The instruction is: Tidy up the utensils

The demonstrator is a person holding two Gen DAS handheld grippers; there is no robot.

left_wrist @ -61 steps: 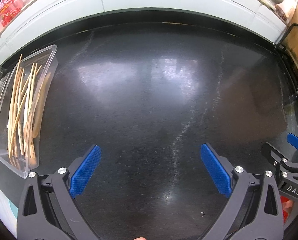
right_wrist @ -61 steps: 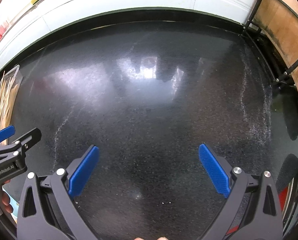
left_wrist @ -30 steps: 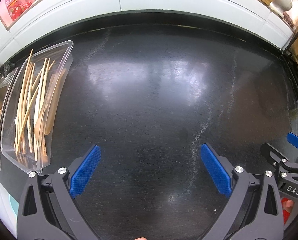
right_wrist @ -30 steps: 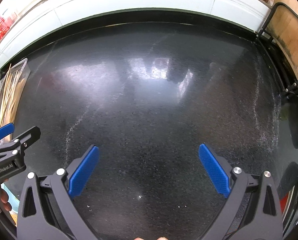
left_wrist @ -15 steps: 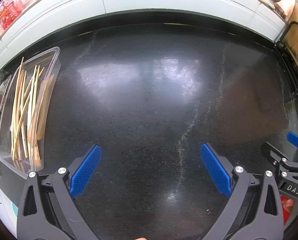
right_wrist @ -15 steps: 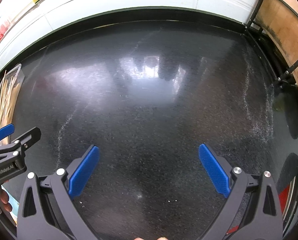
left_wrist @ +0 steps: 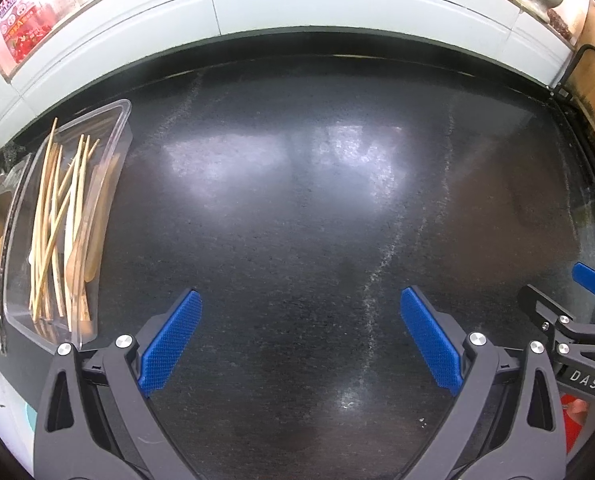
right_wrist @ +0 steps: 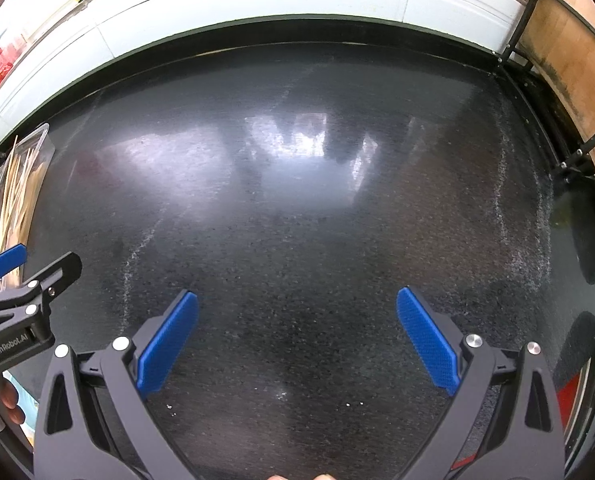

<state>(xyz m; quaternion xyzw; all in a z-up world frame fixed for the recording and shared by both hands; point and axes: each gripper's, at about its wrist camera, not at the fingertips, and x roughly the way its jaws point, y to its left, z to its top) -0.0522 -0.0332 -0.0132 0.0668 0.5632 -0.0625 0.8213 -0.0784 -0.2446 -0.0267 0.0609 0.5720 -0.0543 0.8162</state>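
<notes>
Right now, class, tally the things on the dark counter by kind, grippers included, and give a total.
Grippers: 2, left and right, both open
Clear tray: 1
Bundle of wooden sticks and utensils in it: 1, too tangled to count singly
Total: 4

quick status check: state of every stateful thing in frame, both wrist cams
left gripper: open, empty, over the bare counter.
right gripper: open, empty, over the bare counter.
clear plastic container: no lid on it, lying at the counter's left edge.
chopsticks: inside the container, loosely crossed, not aligned.
wooden spoons: inside the container, beside the chopsticks.
black counter: glossy, faint pale streaks.
</notes>
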